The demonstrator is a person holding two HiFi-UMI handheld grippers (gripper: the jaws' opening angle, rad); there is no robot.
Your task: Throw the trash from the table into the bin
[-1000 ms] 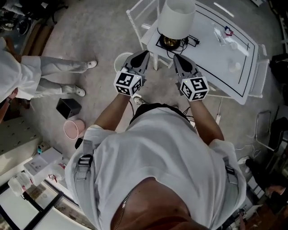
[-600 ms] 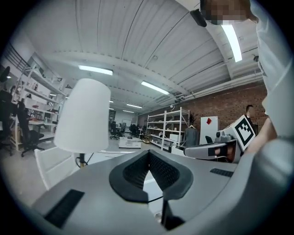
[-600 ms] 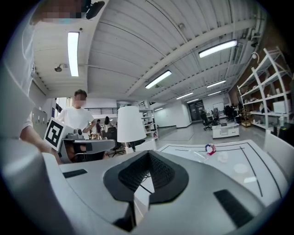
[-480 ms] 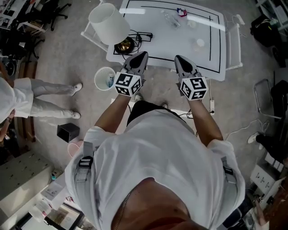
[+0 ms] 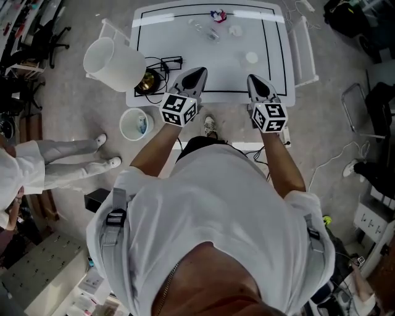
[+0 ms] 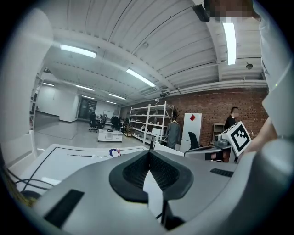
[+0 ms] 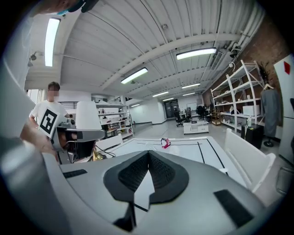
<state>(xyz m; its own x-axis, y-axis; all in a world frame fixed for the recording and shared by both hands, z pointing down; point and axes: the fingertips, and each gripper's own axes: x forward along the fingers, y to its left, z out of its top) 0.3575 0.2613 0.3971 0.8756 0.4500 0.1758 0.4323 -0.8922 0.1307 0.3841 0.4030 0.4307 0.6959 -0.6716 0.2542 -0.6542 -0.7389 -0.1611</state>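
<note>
- L gripper (image 5: 197, 74): jaws pressed together, tips meeting, nothing btwn them; it hangs over the table's (image 5: 185, 43) near edge, left of centre
- R gripper (image 5: 255, 80): jaws closed tight too, empty; over the same near edge, right of centre; the two sit side by side, apart, both aimed at the far end
- trash all lies toward the table's far end, well apart from both grippers: red-blue wrapper (image 5: 217, 15) by the far edge; clear plastic piece (image 5: 207, 31) near it; small white round bit (image 5: 235, 29) just right of that; 2nd white round bit (image 5: 251, 57) closer to R gripper
- bin (image 5: 123, 120): white, round, upright on the floor off the table's near-left corner, left of L gripper; sth blue inside, can't tell what
- lamp (image 5: 114, 62): white shade, brass base, at the table's near-left corner w/ black cable beside it
- white chair (image 5: 302, 43) against the table's right side
- 2nd person (image 5: 55, 163) in white stands on the floor at left, beyond the bin
</note>
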